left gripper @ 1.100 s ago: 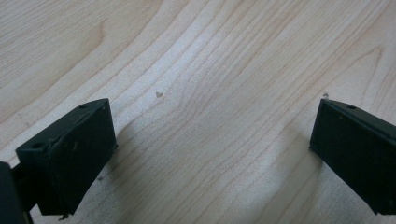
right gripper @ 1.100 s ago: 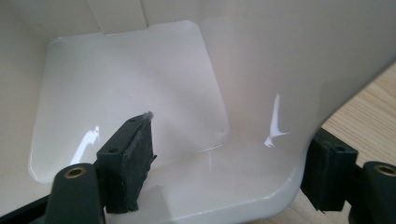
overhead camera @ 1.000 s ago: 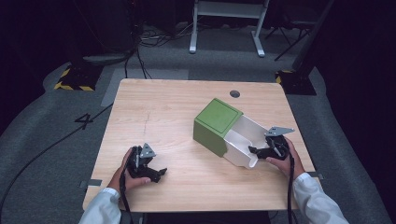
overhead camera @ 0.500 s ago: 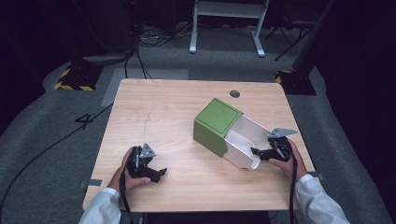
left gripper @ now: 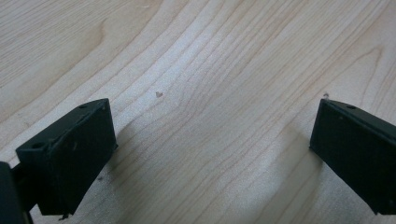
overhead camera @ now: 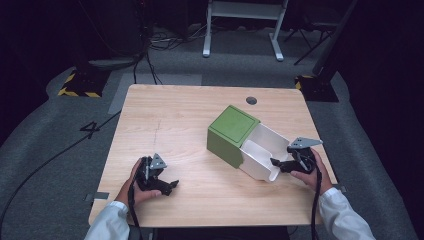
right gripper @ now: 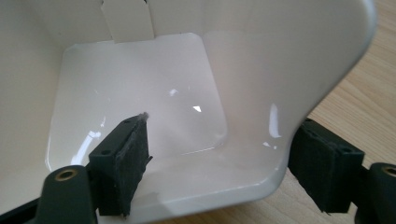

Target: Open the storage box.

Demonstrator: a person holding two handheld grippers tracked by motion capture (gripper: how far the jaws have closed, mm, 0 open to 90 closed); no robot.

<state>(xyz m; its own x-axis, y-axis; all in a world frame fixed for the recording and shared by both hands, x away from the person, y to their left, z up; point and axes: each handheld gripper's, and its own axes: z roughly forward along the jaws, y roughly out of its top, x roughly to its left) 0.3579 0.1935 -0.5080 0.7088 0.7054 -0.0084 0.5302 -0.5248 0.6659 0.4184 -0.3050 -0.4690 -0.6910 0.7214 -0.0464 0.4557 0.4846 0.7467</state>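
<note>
A wooden desk (overhead camera: 190, 125) in a dim room. Near its front-left corner the left gripper (overhead camera: 167, 186) rests wide, empty. Toward the right edge, the white tray (overhead camera: 260, 155) is drawn halfway from its green sleeve (overhead camera: 231, 134); the right gripper (overhead camera: 278, 163), jaws just opening, straddles its wall, seemingly releasing.

Tray (overhead camera: 260, 152) right of box (overhead camera: 231, 134) — touching

High view overhead, gripper views close
</note>
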